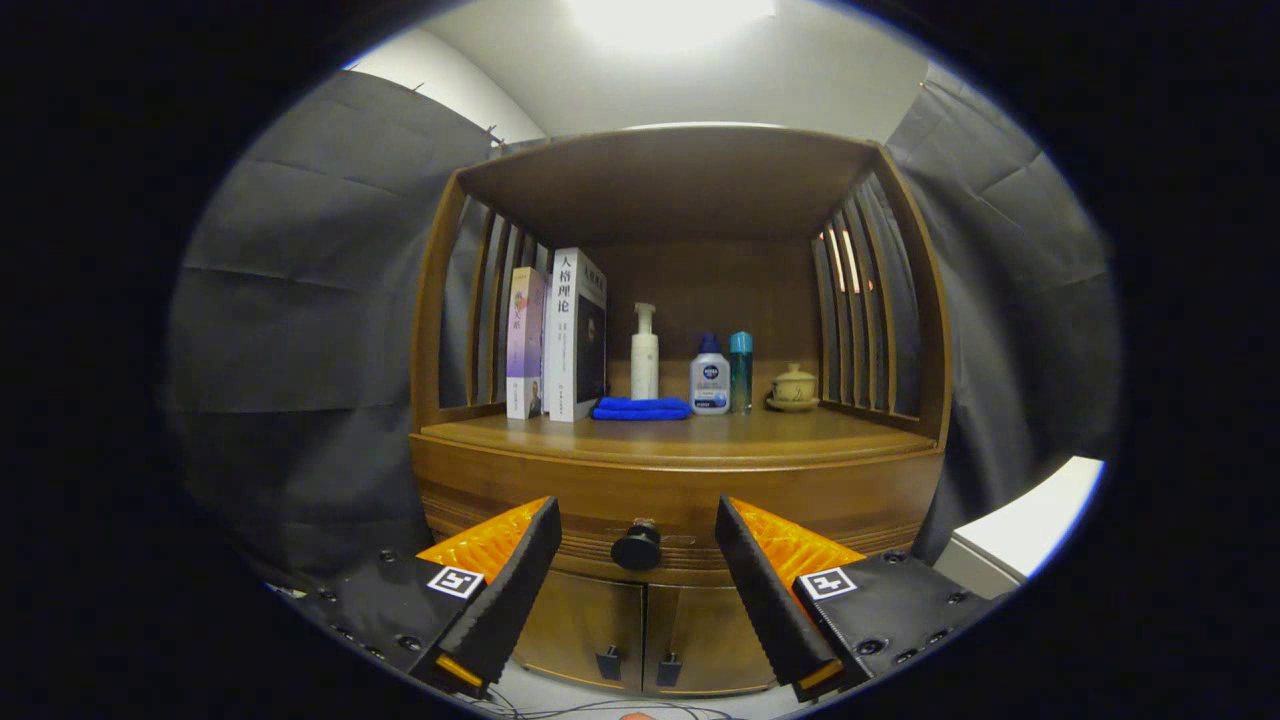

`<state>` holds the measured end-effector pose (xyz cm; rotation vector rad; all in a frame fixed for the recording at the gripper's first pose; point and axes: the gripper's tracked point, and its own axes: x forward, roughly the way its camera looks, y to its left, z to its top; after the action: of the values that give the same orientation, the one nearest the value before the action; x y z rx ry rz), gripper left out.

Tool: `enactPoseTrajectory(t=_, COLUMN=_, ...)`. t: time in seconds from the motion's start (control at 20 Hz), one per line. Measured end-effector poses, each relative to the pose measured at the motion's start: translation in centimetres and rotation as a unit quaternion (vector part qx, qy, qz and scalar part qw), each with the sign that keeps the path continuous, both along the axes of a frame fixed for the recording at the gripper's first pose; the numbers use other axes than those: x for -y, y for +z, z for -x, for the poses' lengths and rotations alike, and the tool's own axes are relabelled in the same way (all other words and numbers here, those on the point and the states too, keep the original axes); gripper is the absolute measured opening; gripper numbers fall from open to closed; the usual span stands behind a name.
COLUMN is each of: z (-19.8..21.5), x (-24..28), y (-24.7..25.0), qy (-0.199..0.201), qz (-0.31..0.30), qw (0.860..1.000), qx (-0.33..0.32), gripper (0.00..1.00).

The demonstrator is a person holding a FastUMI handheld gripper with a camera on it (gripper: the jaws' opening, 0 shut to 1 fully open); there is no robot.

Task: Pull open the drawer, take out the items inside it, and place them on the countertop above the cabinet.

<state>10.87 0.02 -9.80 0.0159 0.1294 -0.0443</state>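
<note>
books (560, 335): 2 | bottles (709, 375): 3 | blue cloth (641, 408): 1 | lidded cup (794, 386): 1 | drawer knob (636, 547): 1 | cabinet doors (590, 625): 2 | fingers (510, 585): 2, apart

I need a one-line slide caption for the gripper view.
Open hand-held gripper lines up with the closed drawer's black knob below the countertop.

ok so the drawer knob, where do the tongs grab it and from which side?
Grip the round black drawer knob itself, one finger on each side of it. It sticks straight out of the closed drawer front, so come in head-on from the front. The tongs are open and the knob sits centred in the gap just ahead, so going straight in, then closing, looks right.
</note>
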Motion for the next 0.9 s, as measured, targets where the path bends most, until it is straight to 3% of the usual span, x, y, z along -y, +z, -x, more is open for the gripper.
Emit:
enactPoseTrajectory(t=0.55, z=-5.4, x=0.0, y=-6.7, qy=-0.018, qz=-0.013, qw=0.998, qx=-0.061, gripper=0.98)
enactPoseTrajectory(t=0.65, z=-5.8, x=-0.2, y=-7.6, qy=-0.017, qz=-0.013, qw=0.997, qx=-0.072, gripper=0.88)
enactPoseTrajectory(t=0.8, z=-6.0, x=0.1, y=-8.6, qy=-0.026, qz=-0.010, qw=0.996, qx=-0.085, gripper=0.64)
enactPoseTrajectory(t=0.9, z=-6.4, x=-0.3, y=-9.0, qy=-0.022, qz=-0.017, qw=0.996, qx=-0.091, gripper=0.57)
